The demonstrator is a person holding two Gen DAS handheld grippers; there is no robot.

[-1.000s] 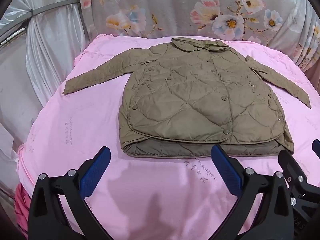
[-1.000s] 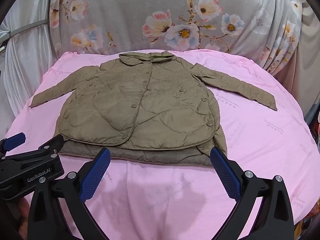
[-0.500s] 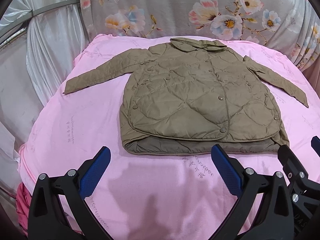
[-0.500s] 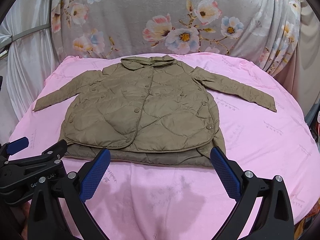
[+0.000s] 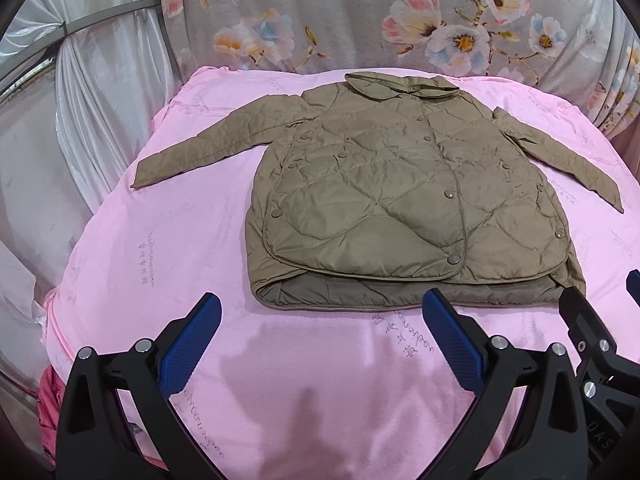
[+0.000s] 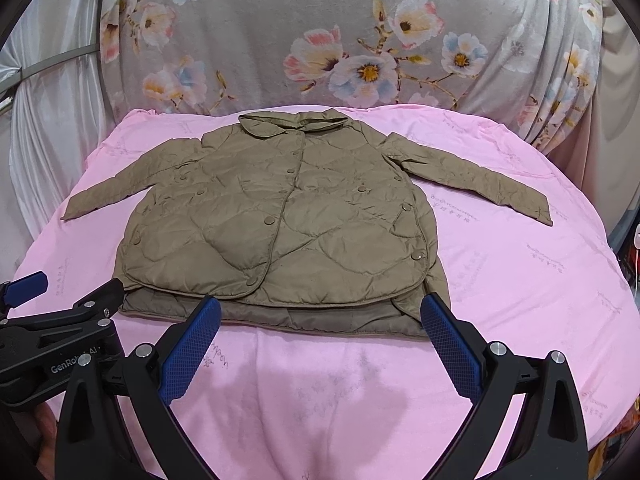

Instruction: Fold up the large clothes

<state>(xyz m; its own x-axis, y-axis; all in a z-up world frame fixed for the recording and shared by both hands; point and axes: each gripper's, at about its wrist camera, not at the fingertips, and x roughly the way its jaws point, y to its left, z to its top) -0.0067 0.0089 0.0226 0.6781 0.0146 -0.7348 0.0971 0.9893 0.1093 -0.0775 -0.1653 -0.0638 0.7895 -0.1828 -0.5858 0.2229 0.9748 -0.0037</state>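
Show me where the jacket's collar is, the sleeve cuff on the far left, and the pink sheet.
jacket collar (image 5: 400, 85), left wrist view, on the folded-down flap.
sleeve cuff (image 6: 74, 210), right wrist view, on the sleeve's open end.
pink sheet (image 6: 520, 300), right wrist view, on bare cloth.

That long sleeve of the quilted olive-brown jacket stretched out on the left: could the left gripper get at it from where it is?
Probably yes: the sleeve lies flat on bare pink sheet, and the left gripper is open, holding nothing.
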